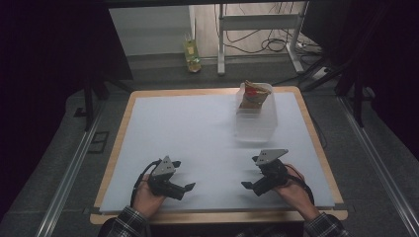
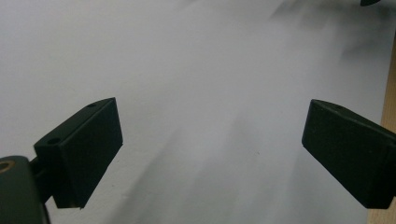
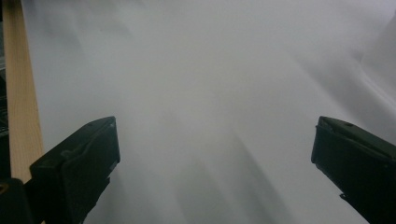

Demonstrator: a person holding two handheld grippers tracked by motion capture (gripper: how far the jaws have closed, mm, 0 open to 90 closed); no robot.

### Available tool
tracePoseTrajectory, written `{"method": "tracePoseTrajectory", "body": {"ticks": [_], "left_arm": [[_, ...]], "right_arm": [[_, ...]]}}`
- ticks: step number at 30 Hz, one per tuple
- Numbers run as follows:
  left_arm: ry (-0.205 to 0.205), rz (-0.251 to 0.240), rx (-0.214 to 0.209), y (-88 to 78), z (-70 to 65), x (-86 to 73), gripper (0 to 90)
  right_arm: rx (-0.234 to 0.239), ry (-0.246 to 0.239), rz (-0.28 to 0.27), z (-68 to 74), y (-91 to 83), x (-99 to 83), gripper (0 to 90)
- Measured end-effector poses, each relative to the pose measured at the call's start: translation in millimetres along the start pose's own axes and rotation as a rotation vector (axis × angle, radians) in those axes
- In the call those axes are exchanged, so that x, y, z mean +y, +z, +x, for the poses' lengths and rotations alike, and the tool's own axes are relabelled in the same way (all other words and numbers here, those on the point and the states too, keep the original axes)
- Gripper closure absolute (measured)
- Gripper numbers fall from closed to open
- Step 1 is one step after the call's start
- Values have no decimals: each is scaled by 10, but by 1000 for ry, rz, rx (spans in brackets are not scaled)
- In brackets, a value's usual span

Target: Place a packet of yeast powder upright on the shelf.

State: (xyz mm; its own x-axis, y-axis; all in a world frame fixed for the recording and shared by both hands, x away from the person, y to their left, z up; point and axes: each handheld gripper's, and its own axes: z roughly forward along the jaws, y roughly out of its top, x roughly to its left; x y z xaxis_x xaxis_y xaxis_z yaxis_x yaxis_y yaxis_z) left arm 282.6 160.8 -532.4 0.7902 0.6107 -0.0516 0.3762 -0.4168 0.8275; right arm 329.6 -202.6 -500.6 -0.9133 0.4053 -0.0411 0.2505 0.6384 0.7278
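White sheet (image 1: 197,143) bare across left, centre and near side: free passage. Sole obstacle on it: clear plastic bin (image 1: 256,121) at far right, snack bag (image 1: 253,97) standing inside, well apart from both grippers.

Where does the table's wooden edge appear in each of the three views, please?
High view: the wooden edge frames the white sheet; the near strip runs along the bottom.
Left gripper view: thin strip at the right border.
Right gripper view: strip down the left border.
Shared landmark: the white sheet.
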Motion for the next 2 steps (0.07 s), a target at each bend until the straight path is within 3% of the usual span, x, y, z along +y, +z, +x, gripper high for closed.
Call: {"method": "tracePoseTrajectory", "body": {"ticks": [2], "left_arm": [[-1, -1, -1, 2, 0, 2, 51]], "right_arm": [[13, 9, -4, -14, 4, -5, 13]]}}
